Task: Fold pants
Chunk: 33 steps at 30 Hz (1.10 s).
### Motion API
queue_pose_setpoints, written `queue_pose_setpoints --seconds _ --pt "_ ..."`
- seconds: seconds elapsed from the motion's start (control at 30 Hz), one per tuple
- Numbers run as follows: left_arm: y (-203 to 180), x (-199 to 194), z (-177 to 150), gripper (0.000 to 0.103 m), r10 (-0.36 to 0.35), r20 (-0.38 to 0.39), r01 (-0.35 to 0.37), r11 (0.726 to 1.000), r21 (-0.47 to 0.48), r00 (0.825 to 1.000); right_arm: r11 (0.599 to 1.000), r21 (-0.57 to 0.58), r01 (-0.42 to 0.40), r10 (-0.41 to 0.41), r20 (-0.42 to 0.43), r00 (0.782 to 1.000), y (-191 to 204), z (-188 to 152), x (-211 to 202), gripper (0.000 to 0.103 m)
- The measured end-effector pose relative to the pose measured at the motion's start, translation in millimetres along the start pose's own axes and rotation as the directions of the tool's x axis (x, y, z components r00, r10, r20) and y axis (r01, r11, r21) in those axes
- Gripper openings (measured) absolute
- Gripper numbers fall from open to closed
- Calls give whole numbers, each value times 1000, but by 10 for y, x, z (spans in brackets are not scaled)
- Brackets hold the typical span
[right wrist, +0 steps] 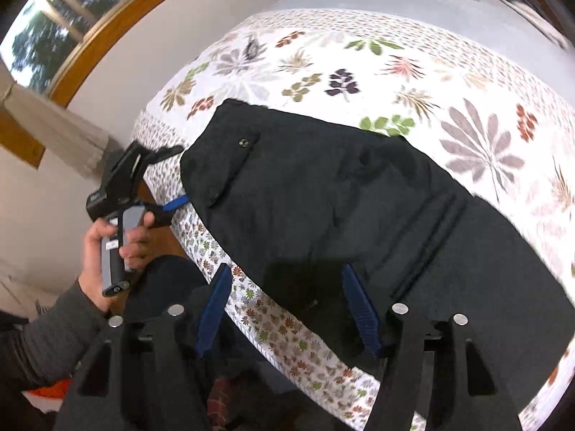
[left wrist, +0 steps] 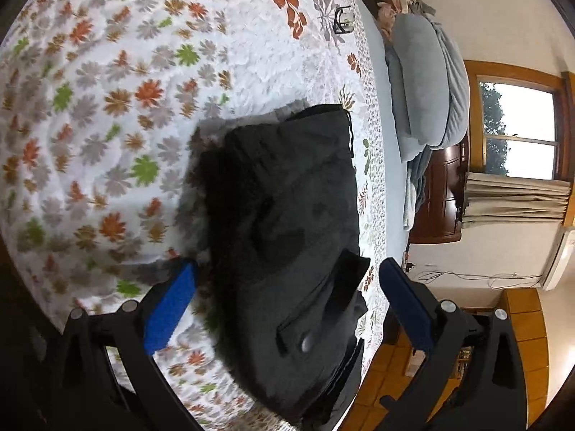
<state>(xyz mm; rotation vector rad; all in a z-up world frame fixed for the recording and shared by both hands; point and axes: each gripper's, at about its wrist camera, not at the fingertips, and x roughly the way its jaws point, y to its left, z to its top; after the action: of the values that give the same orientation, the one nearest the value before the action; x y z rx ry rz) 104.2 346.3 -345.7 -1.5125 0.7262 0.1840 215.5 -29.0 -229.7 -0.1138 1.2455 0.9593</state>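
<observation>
Dark pants [left wrist: 284, 222] lie folded on a floral bedspread [left wrist: 107, 107], near the bed's edge. A flap pocket with a button faces up. My left gripper [left wrist: 287, 298] is open, its blue pads on either side of the pants' near end, just above the cloth. In the right wrist view the pants [right wrist: 359, 201] stretch across the bedspread [right wrist: 395, 72]. My right gripper [right wrist: 287, 309] is open over the pants' near edge, holding nothing. The left gripper [right wrist: 176, 176] shows there at the pants' far end, held by a hand.
Grey pillows and bedding [left wrist: 424, 86] are piled at the head of the bed. A small dark object [left wrist: 343, 18] lies on the bedspread far off. A window with curtain [left wrist: 517, 136], a wooden cabinet [left wrist: 438, 194] and orange floor tiles [left wrist: 391, 370] lie beside the bed.
</observation>
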Motion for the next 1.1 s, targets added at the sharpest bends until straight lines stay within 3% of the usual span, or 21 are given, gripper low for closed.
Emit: queue_pose_setpoints --seconds 0.3,0.5,0.67,0.77,0.9,1.1 --pt "116 59 13 100 -11 28 12 998 -60 1000 984 -175 -34 13 -120 993 218 652 272 82" --pt "254 18 -13 100 -62 52 66 994 -88 997 948 -297 -117 37 -260 965 400 1390 681 91" --pt "193 59 -25 99 -14 51 15 999 -36 999 919 -352 -179 24 -404 915 577 2062 1364 96" --pt "260 47 5 98 -51 44 53 997 -64 998 905 -357 -231 31 -486 873 678 2352 1860 96" --pt "345 31 34 100 -88 50 93 990 -106 995 904 -317 -288 63 -566 822 715 2571 2393 97" --pt "483 -10 48 100 -135 74 146 973 -176 988 889 -310 -338 72 -633 771 769 2672 2831 97"
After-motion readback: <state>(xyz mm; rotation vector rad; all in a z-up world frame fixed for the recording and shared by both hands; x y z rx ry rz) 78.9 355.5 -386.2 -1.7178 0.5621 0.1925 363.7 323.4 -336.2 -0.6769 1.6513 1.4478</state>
